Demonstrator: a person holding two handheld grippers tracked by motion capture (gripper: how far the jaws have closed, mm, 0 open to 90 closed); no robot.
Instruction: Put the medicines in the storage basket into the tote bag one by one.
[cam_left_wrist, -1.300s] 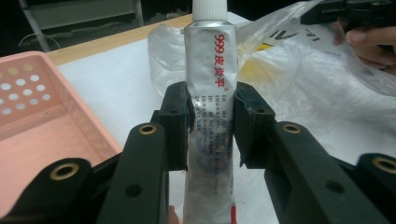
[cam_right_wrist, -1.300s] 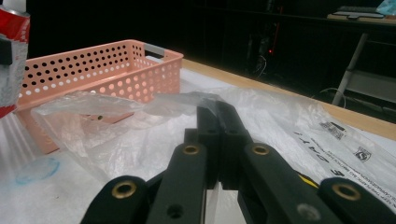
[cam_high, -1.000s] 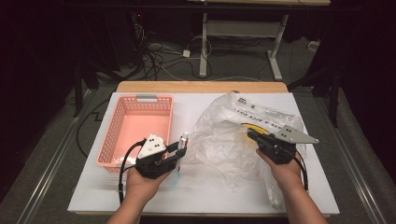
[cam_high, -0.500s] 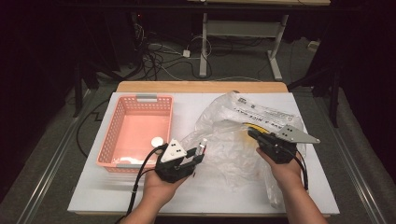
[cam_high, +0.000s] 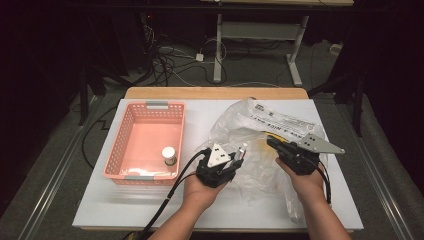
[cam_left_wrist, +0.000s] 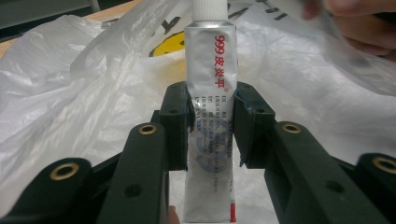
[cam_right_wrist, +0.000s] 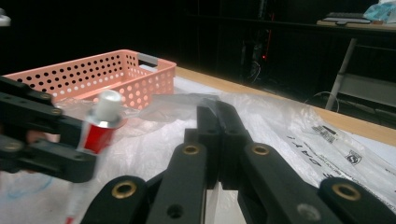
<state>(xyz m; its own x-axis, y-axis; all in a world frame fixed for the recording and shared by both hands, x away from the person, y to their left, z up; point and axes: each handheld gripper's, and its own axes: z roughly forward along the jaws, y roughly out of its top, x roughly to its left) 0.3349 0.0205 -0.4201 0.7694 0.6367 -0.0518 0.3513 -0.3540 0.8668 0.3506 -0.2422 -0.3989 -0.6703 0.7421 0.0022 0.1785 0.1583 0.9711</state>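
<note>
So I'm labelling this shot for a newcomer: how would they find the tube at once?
Start at the white table with the pink basket on its left and a crumpled clear bag at its middle. Just left of the bag, the left gripper is shut on the tube. It is silver with a white cap and red print, unlike the squat bottle in the basket.

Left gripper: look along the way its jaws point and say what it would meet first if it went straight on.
The left gripper, shut on a silver tube, points at the crumpled clear plastic bag right ahead. The tube's white cap would probably touch the bag first; depth is hard to judge.
</note>
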